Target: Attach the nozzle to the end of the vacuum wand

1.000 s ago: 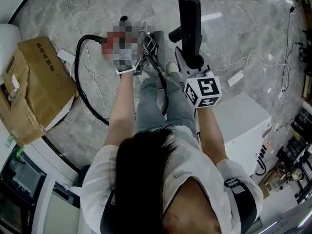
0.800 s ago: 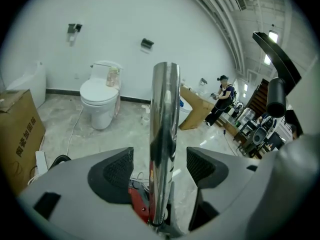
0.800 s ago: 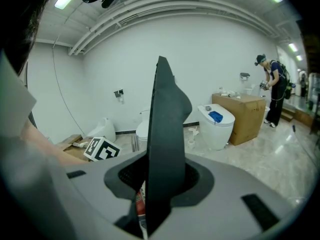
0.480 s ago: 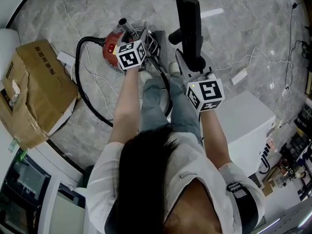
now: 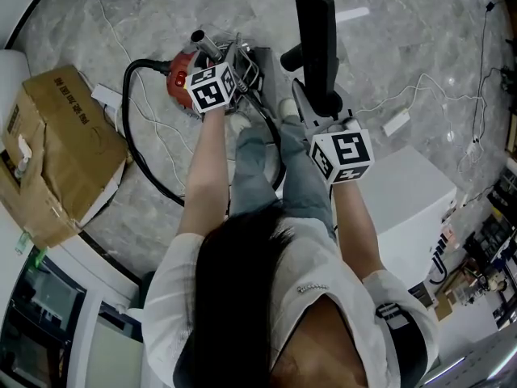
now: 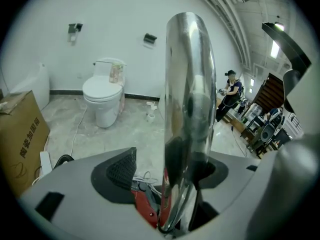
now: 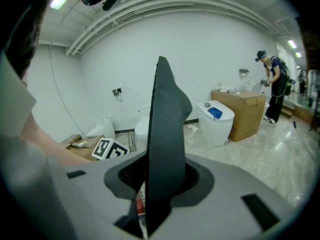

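Floor point(image 5: 404, 47) is veined grey stone, walls point(image 6: 125, 14) white, a toilet point(image 6: 102, 91) beside them. My left gripper point(image 6: 170, 173) stands spread around the chrome wand point(image 6: 187, 99), left pad point(image 6: 122, 168) clear of it; my right gripper point(image 7: 160, 176) pinches the black nozzle point(image 7: 165, 129).

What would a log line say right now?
left gripper: open around chrome wand | right gripper: shut on black nozzle | status: not yet attached

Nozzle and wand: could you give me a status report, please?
Left gripper open around wand. Right gripper shut on nozzle. Nozzle not yet on wand. Hose loops alongside.
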`<action>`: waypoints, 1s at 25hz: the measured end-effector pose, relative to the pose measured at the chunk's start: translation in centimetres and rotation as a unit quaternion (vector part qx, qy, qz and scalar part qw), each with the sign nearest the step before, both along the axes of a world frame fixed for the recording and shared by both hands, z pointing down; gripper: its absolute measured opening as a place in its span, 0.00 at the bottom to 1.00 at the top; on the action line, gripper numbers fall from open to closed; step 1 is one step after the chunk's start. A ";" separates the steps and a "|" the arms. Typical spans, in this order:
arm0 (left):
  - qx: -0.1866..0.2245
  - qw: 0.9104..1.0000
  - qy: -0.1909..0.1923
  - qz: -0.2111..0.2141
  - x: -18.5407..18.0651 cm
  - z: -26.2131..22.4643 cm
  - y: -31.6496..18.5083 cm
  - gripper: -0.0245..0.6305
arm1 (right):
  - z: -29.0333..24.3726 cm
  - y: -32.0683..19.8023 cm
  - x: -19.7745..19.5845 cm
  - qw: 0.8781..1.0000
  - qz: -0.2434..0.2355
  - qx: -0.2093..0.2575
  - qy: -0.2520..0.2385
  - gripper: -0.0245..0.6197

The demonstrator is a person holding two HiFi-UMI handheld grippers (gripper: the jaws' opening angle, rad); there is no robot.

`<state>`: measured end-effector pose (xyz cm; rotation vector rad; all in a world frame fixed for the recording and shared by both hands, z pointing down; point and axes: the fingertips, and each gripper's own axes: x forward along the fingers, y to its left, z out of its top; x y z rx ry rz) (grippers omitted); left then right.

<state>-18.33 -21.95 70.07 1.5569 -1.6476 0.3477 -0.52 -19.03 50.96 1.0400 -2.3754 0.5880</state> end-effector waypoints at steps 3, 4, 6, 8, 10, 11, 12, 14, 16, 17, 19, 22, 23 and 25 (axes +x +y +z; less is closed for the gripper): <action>0.005 1.000 0.003 0.016 0.3 0.0 -0.2 0.51 | 0.1 0.0 -0.1 1.000 -0.002 -0.001 -0.001 0.25; 0.008 1.000 0.003 0.023 0.4 0.0 -0.2 0.47 | 0.1 0.0 -0.2 1.000 -0.003 -0.001 -0.002 0.25; 0.011 0.999 0.000 0.038 0.9 -0.2 -0.4 0.37 | 0.2 0.1 -0.2 1.000 -0.005 -0.002 -0.003 0.25; 0.014 0.999 -0.011 0.049 1.4 -0.3 -0.6 0.28 | 0.3 -0.1 0.1 1.000 -0.005 -0.005 -0.003 0.25; 0.016 0.998 -0.034 0.055 1.6 -0.4 -0.7 0.25 | 0.3 -0.2 0.1 1.000 -0.005 -0.006 -0.004 0.25; 0.017 0.997 -0.043 0.058 1.7 -0.5 -0.7 0.22 | 0.3 -0.2 0.1 1.000 -0.006 -0.005 -0.003 0.25; 0.017 0.997 -0.045 0.060 1.8 -0.5 -0.6 0.19 | 0.3 -0.2 0.0 1.000 -0.008 -0.003 -0.003 0.25; 0.015 0.998 -0.037 0.057 1.9 -0.5 -0.5 0.17 | 0.2 -0.1 -0.2 1.000 -0.011 -0.002 -0.006 0.25; 0.016 0.998 -0.031 0.055 1.9 -0.6 -0.6 0.17 | 0.2 -0.1 -0.4 1.000 -0.011 -0.003 -0.011 0.25; 0.018 0.998 -0.030 0.054 1.9 -0.6 -0.6 0.17 | 0.2 -0.1 -0.5 1.000 -0.011 -0.004 -0.012 0.25; 0.024 0.998 -0.029 0.057 2.0 -0.9 -0.5 0.16 | 0.2 -0.2 -0.4 1.000 -0.011 -0.003 -0.013 0.25; 0.033 0.997 -0.027 0.067 2.6 -1.4 -0.3 0.16 | 0.2 -0.2 0.0 1.000 -0.011 -0.003 -0.012 0.25; 0.034 0.997 -0.027 0.071 2.8 -1.6 -0.1 0.16 | 0.2 -0.1 0.1 1.000 -0.010 -0.003 -0.011 0.25; 0.035 0.996 -0.027 0.077 3.2 -2.0 0.3 0.16 | 0.1 -0.1 0.4 1.000 -0.009 -0.003 -0.011 0.25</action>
